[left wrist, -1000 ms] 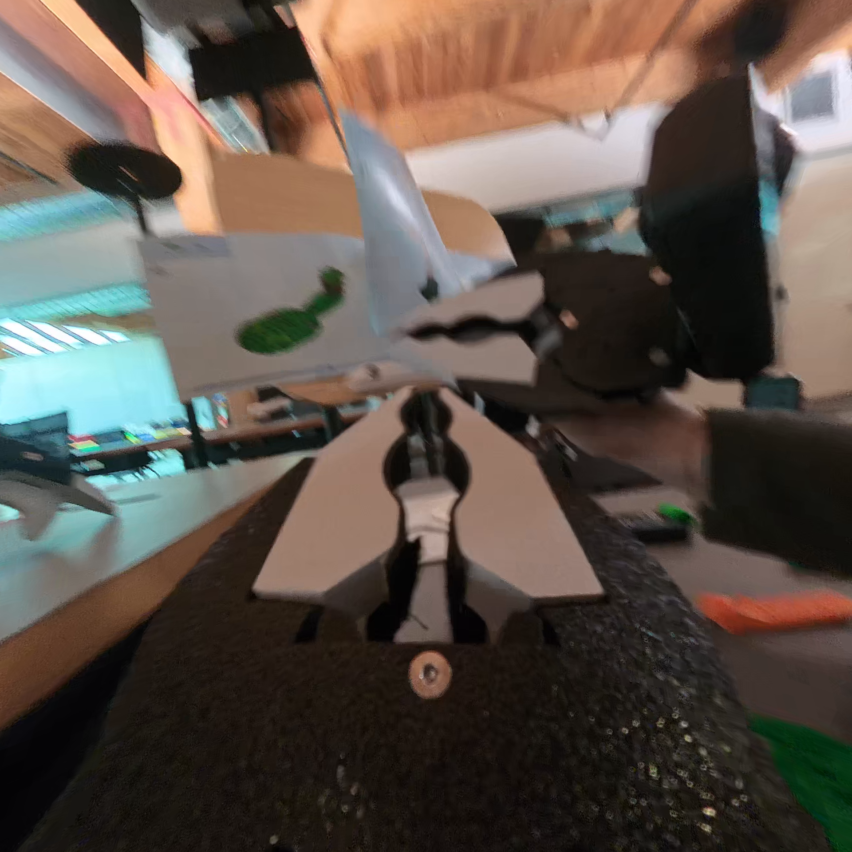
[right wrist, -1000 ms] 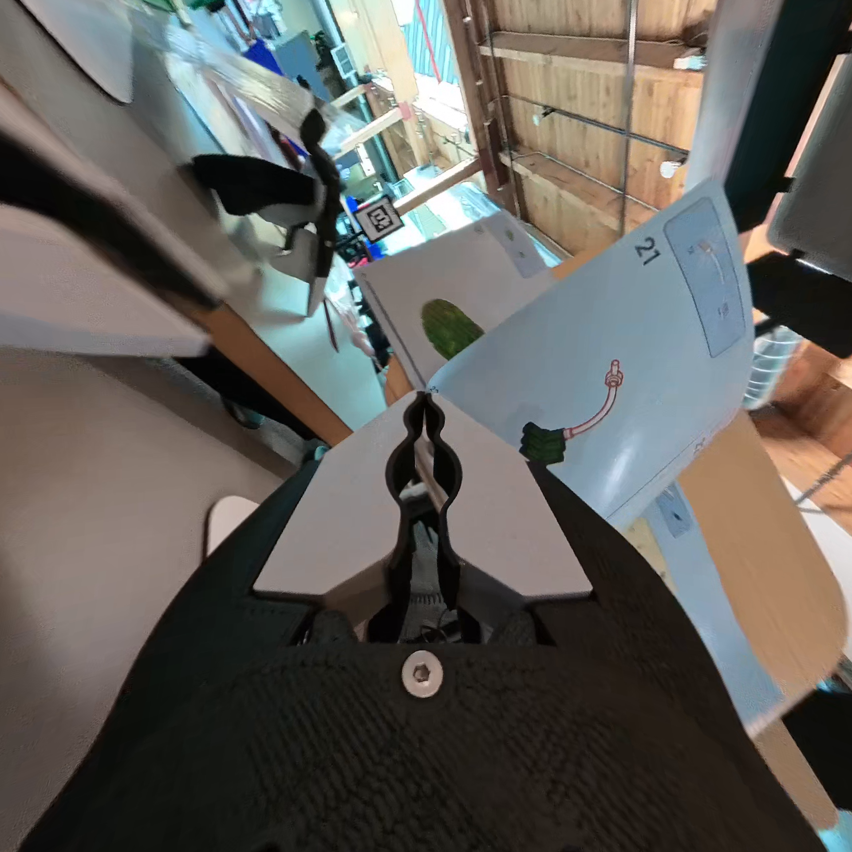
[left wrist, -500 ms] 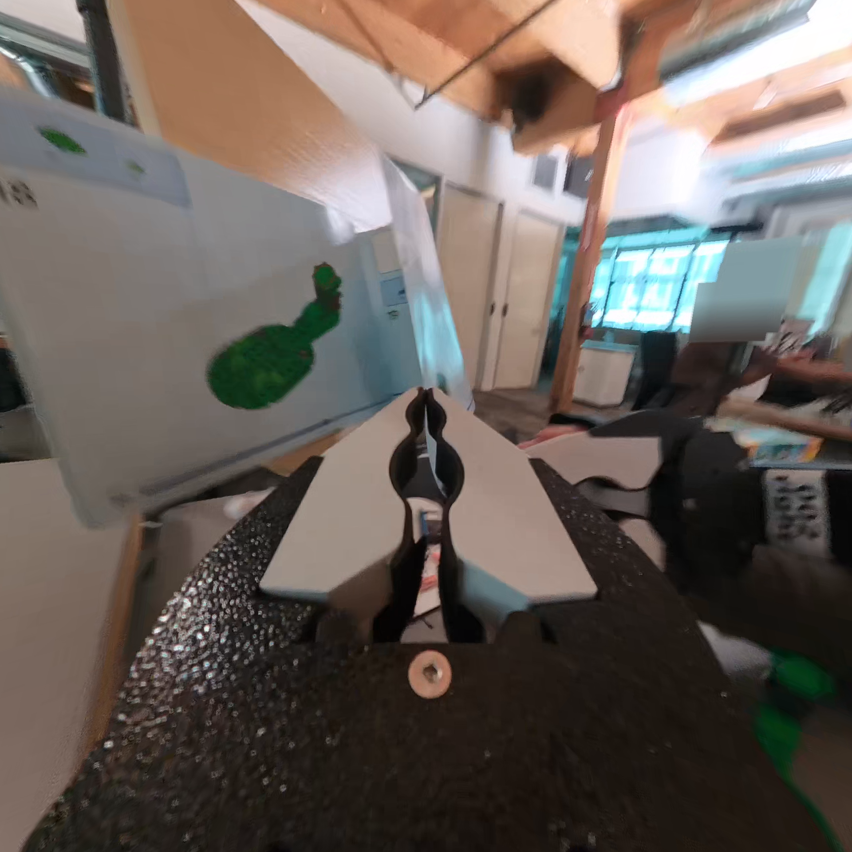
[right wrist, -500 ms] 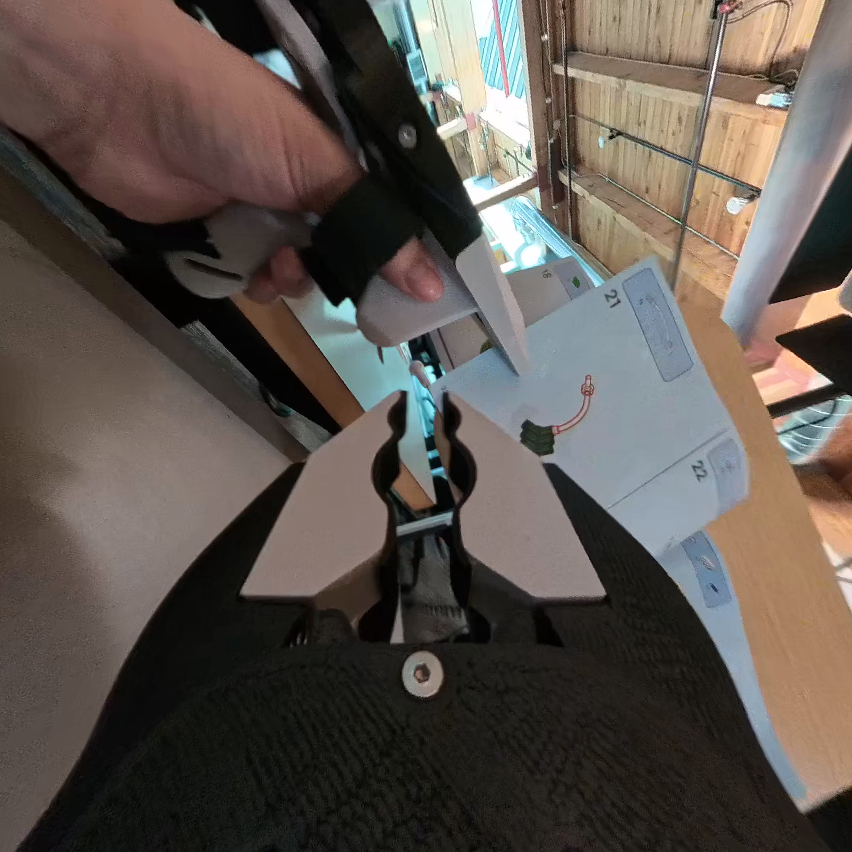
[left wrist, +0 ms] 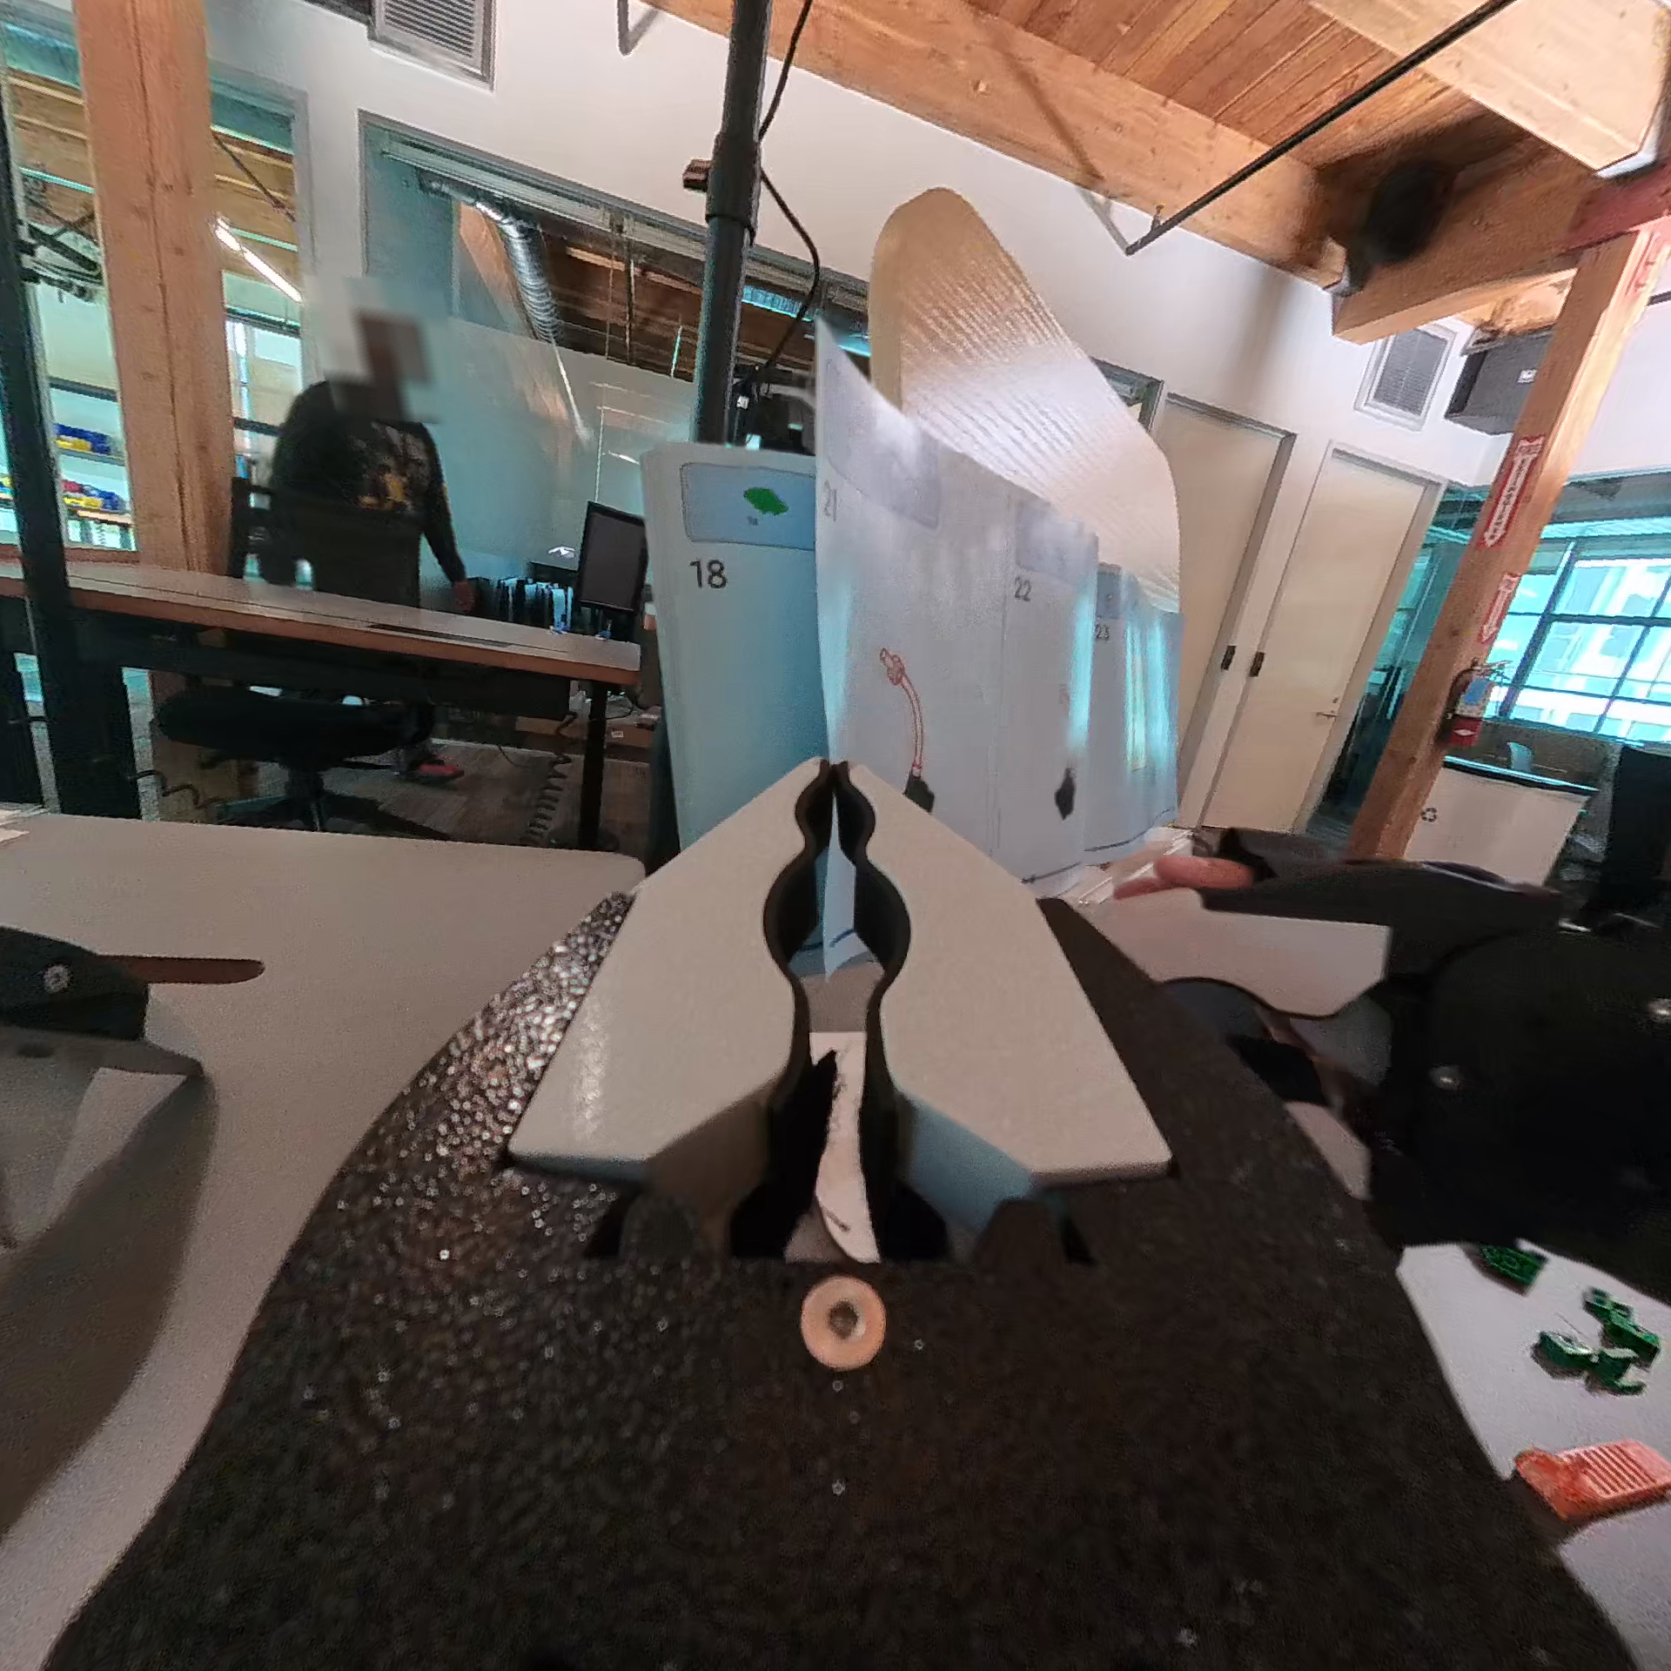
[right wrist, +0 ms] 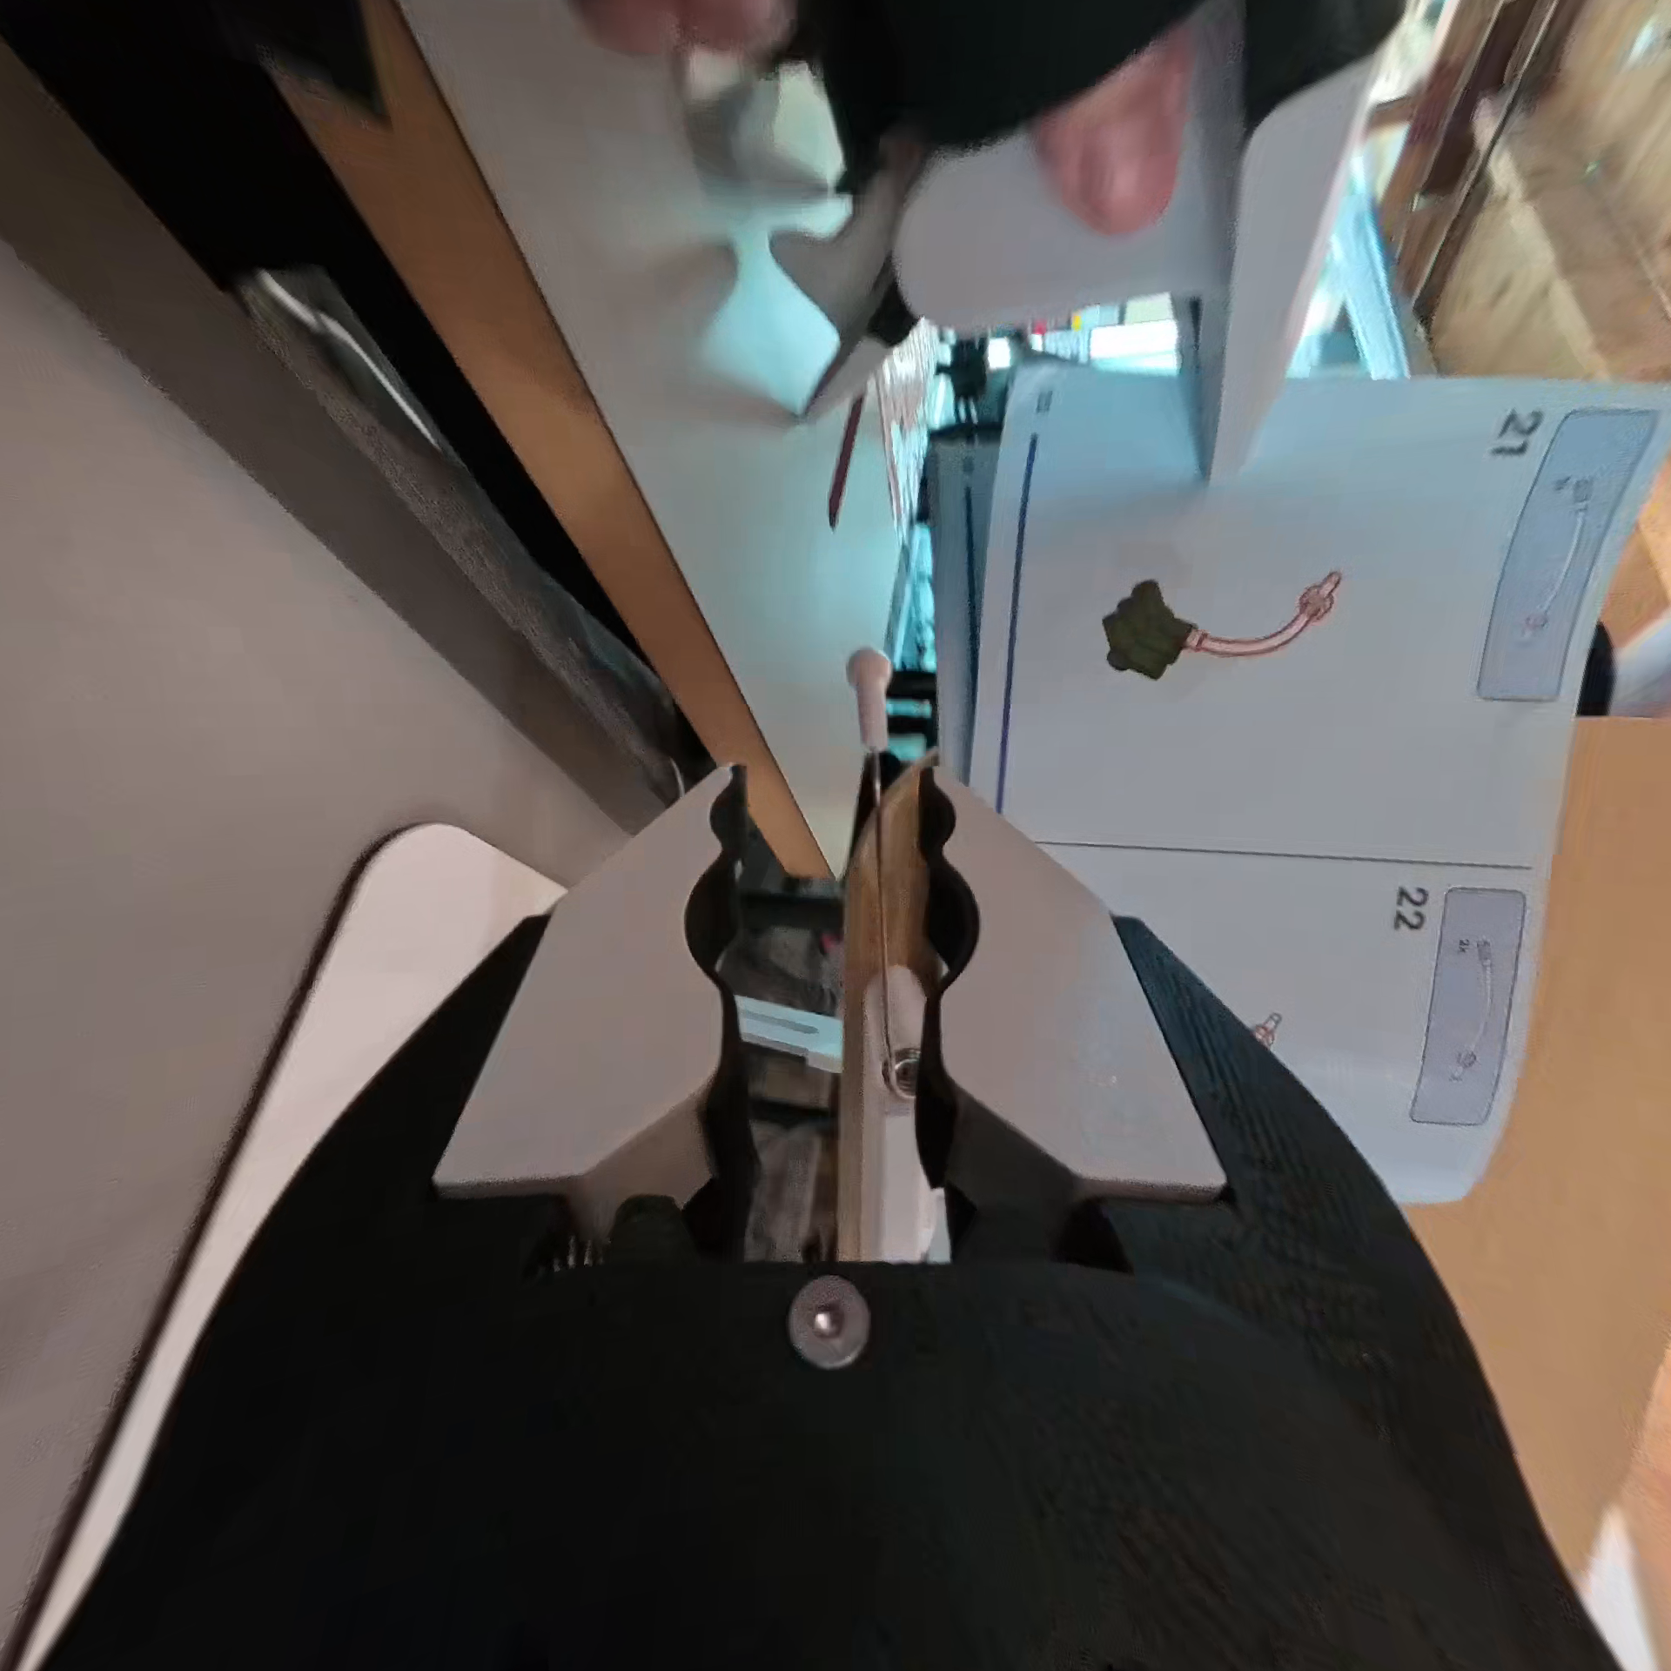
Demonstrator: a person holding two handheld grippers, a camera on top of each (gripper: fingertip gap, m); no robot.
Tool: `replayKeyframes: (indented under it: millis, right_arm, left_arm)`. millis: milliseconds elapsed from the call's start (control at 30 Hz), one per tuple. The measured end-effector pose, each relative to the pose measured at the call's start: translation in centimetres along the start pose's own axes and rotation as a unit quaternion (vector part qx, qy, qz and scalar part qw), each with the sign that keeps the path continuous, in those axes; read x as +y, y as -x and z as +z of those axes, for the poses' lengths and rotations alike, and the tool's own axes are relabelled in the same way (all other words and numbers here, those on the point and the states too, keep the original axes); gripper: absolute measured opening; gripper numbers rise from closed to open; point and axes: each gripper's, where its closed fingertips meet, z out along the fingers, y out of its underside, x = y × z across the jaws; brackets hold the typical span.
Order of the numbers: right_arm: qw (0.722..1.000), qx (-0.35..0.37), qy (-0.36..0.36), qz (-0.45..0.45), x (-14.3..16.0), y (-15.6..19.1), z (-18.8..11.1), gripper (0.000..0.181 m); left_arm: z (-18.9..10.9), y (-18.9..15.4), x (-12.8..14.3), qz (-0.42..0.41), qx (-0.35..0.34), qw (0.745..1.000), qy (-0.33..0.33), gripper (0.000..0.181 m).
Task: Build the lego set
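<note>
Timber beams and a white-walled office fill the background of the left wrist view, above a pale grey table (left wrist: 298,913) that runs across the left and middle of the frame. At the centre stands the pale blue paper instruction booklet (left wrist: 949,687), its pages upright and fanned, with a brown back cover curling over the top. The left gripper (left wrist: 834,770) has its jaws together on the lower edge of one thin page, so the sheet could tear or slip free if it is tugged sideways. In the right wrist view the booklet fills the right side, its printed steps lying sideways. The right gripper (right wrist: 827,778) has its jaws clearly apart, with the booklet's edge running between them against the right-hand finger (right wrist: 931,796); I judge that it grips nothing, so the booklet hangs from the single pinched page and could flop shut. Small dark green lego pieces (left wrist: 1591,1347) and an orange ribbed piece (left wrist: 1596,1478) lie loose on the table at the lower right of the left wrist view, near enough that a falling booklet might scatter them.
</note>
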Motion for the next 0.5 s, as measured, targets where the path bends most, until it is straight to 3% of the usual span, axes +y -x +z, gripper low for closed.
replayKeyframes:
  millis: [100,333,500]
  right_arm:
    - [0.999,0.03,0.021,-0.031,0.2,-0.8,0.6,0.001]
    - [0.991,0.078,-0.086,0.073,-0.6,-2.1,-1.1,0.0]
    - [0.961,0.136,-0.16,0.181,-0.2,-4.5,-3.0,0.0]
  left_arm:
    - [0.0,0.1,0.2,0.002,-0.005,1.0,0.006,0.0]
    - [0.2,0.1,1.0,0.005,-0.013,1.0,0.011,0.0]
    - [0.4,-0.2,1.5,0.009,-0.011,1.0,0.019,0.0]
